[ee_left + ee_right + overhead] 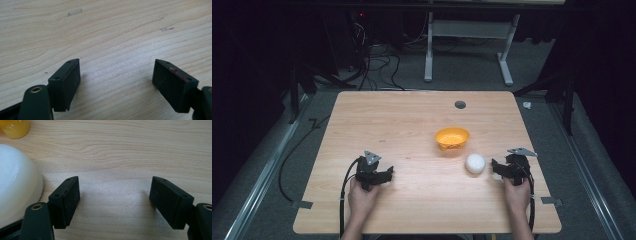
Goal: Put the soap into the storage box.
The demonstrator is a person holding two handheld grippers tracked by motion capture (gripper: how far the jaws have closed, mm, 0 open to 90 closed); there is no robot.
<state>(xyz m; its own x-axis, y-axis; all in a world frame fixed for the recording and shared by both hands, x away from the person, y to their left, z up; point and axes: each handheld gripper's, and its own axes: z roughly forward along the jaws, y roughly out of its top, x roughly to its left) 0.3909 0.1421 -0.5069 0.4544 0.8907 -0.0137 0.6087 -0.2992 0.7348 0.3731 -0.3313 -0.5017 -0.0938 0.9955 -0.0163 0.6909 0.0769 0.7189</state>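
1. Looking down in the high view: white bowl [475, 163] lying upside down on the wooden table [412, 120], just beside and nearer the person than the orange bowl [452, 137]; grey round hole [460, 104] sitting beyond the orange bowl.
2. Showing closer in the right gripper view: white bowl [17, 182] bulging just beside one jaw, not touching it; orange bowl [15, 127] peeking beyond the white bowl.
3. Resting on bare wood: right gripper [498, 167], jaws spread wide, holding nothing, near the white bowl.
4. Resting well apart from the white bowl: left gripper [387, 173], jaws spread wide [116, 82], pinching nothing.
5. Leaving open wood between left gripper and white bowl.
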